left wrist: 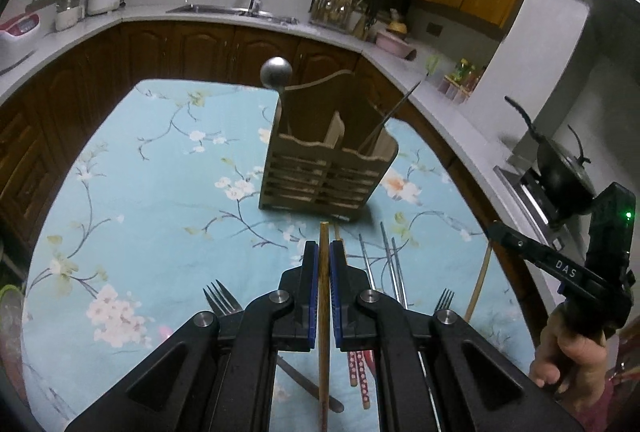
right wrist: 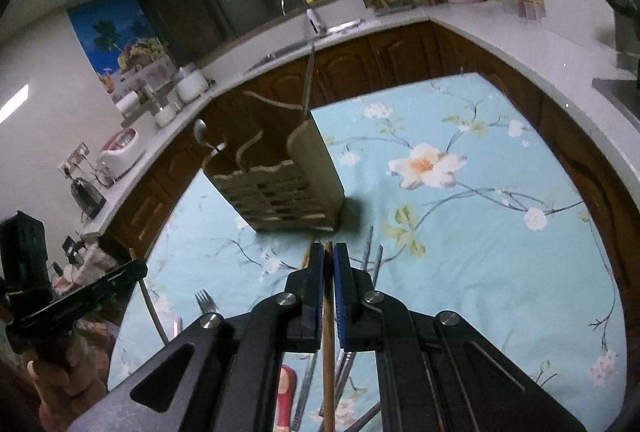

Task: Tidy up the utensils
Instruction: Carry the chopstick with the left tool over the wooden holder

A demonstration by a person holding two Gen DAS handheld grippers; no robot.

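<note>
While the floral tablecloth (left wrist: 132, 192) fills the middle of both views, the wooden utensil caddy (left wrist: 328, 168) stands at centre frame with a ladle (left wrist: 276, 72) and a thin metal skewer (left wrist: 396, 108) already leaning in its compartments. Below it, loose forks (left wrist: 222, 302), metal chopsticks (left wrist: 390, 264) and patterned chopsticks (left wrist: 358, 372) lie scattered near the lower edge. The left gripper (left wrist: 324, 256) is clamped on one wooden chopstick (left wrist: 324, 352); the right gripper (right wrist: 328, 260) is pinched shut on another wooden stick (right wrist: 328, 352). Each stick is held far along its length, so a tip could catch the caddy's scalloped front rim, pivot in the pads and drop, or nudge the light caddy over.
</note>
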